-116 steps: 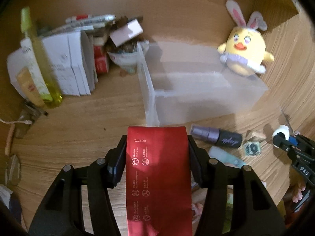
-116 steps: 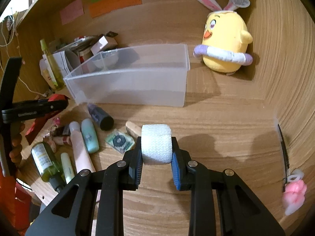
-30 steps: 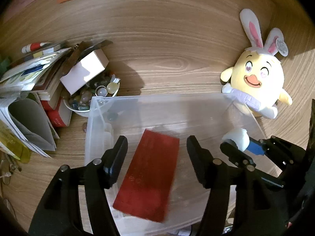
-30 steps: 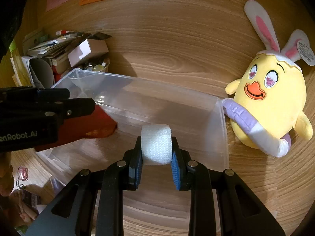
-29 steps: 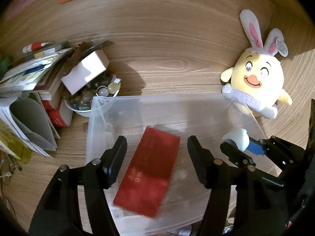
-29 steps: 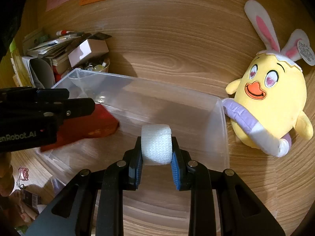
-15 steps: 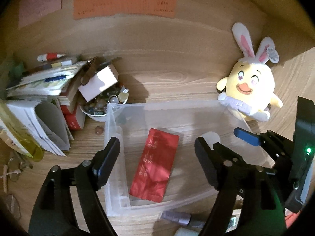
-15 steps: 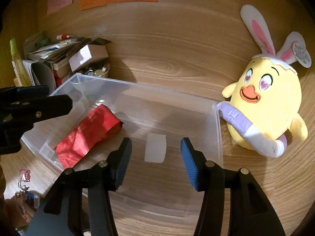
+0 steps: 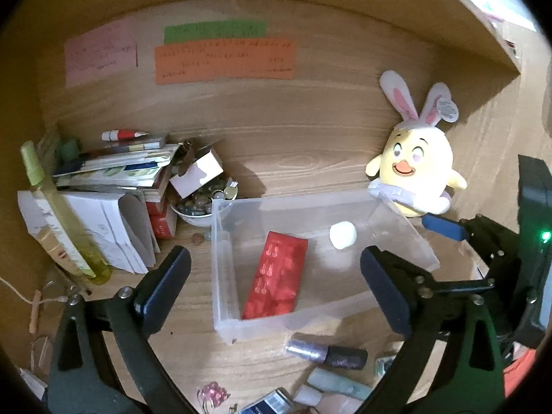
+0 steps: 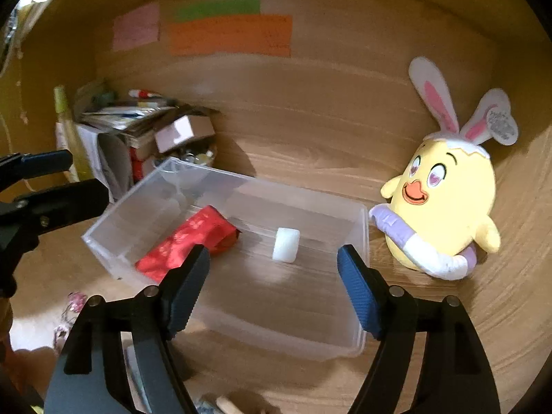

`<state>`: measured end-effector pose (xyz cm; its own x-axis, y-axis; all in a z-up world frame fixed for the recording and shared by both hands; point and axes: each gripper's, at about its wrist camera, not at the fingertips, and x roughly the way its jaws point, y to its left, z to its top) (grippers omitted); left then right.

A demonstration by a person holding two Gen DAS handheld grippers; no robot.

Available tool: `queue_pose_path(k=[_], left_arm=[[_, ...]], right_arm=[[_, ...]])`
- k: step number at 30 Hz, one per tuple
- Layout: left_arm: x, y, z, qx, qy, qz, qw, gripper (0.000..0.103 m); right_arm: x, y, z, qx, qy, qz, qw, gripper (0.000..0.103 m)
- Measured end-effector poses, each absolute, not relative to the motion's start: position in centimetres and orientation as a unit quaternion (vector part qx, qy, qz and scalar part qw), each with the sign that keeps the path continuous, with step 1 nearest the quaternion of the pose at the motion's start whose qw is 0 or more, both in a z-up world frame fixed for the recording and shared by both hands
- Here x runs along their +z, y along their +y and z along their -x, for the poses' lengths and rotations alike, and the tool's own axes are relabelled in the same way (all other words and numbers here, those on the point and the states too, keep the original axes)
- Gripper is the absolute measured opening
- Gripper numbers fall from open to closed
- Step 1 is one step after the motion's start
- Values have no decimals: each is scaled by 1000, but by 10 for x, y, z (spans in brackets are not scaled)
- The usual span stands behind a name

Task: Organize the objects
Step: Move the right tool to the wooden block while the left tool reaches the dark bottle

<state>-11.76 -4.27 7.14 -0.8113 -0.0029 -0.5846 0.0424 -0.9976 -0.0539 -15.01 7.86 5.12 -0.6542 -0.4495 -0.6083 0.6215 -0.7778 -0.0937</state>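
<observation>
A clear plastic bin (image 9: 220, 262) (image 10: 358, 310) sits on the wooden desk. Inside it lie a red packet (image 9: 276, 272) (image 10: 183, 241) on the left and a white tape roll (image 9: 342, 235) (image 10: 285, 244) towards the right. My left gripper (image 9: 276, 276) hangs above the bin's near side, its jaws still opening, with nothing pressed between them. My right gripper (image 10: 272, 276) hovers over the bin as well, jaws opening, the roll lying loose below them. In the left wrist view the right gripper (image 9: 483, 241) shows at the right edge.
A yellow bunny plush (image 9: 414, 176) (image 10: 445, 200) leans against the bin's far right corner. Books, a white box and a bowl of stones (image 9: 196, 203) crowd the back left beside a tall yellow bottle (image 9: 58, 214). Small bottles and tubes (image 9: 327, 352) litter the desk in front of the bin.
Both grippers let go: the red packet dropped and lies flat in the bin, and the white roll fell onto the bin floor. Both grippers opened wide and drew back and up.
</observation>
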Motion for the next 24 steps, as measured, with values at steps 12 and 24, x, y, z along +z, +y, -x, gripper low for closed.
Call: queue_pose_path(k=[12, 24], left_arm=[[65, -32, 77, -952, 22, -306, 7, 101], [30, -27, 39, -939, 21, -344, 0, 101]], right_arm=[[66, 116, 109, -902, 138, -266, 311, 75], [38, 136, 84, -895, 142, -286, 311, 75]])
